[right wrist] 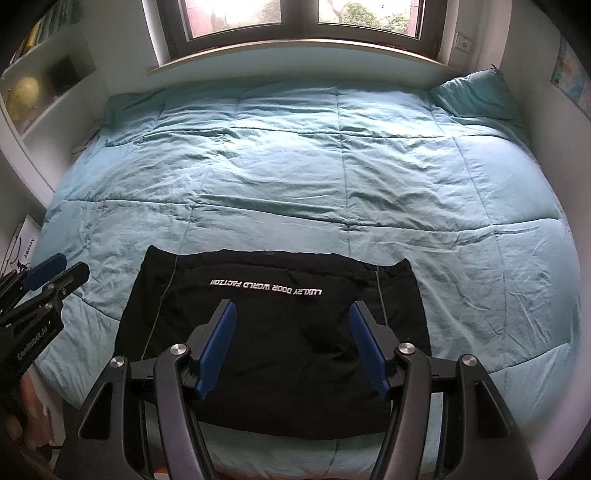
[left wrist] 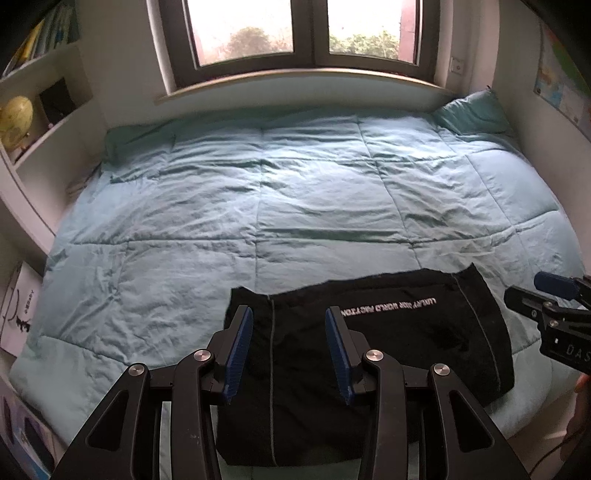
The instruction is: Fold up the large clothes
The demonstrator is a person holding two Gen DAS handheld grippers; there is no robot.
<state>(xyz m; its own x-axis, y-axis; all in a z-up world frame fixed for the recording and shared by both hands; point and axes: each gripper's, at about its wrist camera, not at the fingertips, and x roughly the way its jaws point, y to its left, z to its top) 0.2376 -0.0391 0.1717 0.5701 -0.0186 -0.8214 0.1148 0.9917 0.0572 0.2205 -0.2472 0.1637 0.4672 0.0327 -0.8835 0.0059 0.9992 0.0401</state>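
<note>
A black garment (left wrist: 399, 332) with white lettering lies folded into a flat rectangle on the near part of the bed; it also shows in the right wrist view (right wrist: 280, 332). My left gripper (left wrist: 289, 314) is open and empty, held above the garment's left part. My right gripper (right wrist: 291, 308) is open and empty, held above the garment's middle. The right gripper also shows at the right edge of the left wrist view (left wrist: 546, 295). The left gripper shows at the left edge of the right wrist view (right wrist: 55, 273).
A light blue quilt (left wrist: 295, 192) covers the whole bed (right wrist: 332, 166). A blue pillow (left wrist: 472, 114) lies at the far right corner. A window (left wrist: 306, 33) is behind the bed. White shelves (left wrist: 40, 122) with a globe stand at the left.
</note>
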